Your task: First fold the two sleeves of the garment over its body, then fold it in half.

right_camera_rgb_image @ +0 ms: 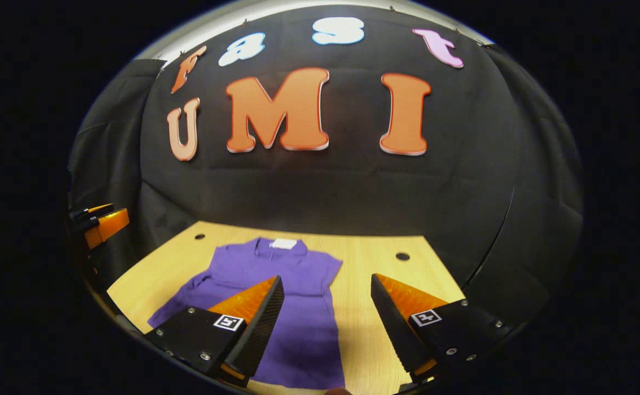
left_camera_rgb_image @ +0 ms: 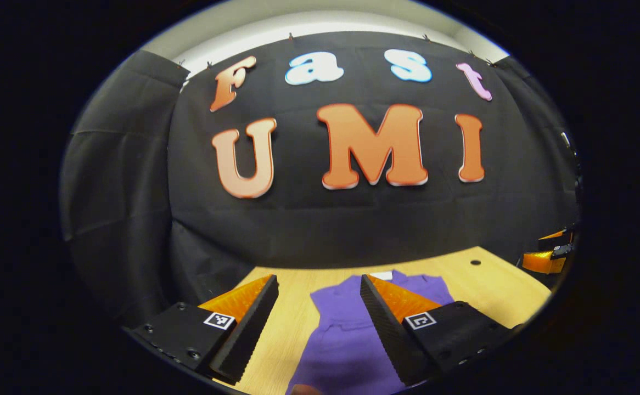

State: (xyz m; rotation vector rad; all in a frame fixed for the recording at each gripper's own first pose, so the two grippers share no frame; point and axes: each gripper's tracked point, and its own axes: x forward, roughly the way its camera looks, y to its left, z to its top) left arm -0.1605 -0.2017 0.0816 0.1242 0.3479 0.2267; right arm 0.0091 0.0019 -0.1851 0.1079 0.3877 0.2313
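A purple short-sleeved shirt (right_camera_rgb_image: pixel 298 274) lies flat on the wooden table (right_camera_rgb_image: pixel 386 258), its collar with a white tag (right_camera_rgb_image: pixel 283 243) toward the far wall. One sleeve (right_camera_rgb_image: pixel 180 304) spreads out to the left; the other (right_camera_rgb_image: pixel 332 267) sticks out a little on the right. My right gripper (right_camera_rgb_image: pixel 326 278) hovers open above the shirt's right edge, nothing between its fingers. My left gripper (left_camera_rgb_image: pixel 318 280) is open too, held above the shirt (left_camera_rgb_image: pixel 342 340) near its left side. Each gripper also appears at the edge of the other's view: the right gripper (left_camera_rgb_image: pixel 545 257) and the left gripper (right_camera_rgb_image: pixel 103 222).
The table has small round holes (right_camera_rgb_image: pixel 402 256) (right_camera_rgb_image: pixel 200 237) near its far corners, one also in the left gripper view (left_camera_rgb_image: pixel 475 262). Black cloth walls close the booth behind and on both sides. Bare wood (left_camera_rgb_image: pixel 292 323) lies on either side of the shirt.
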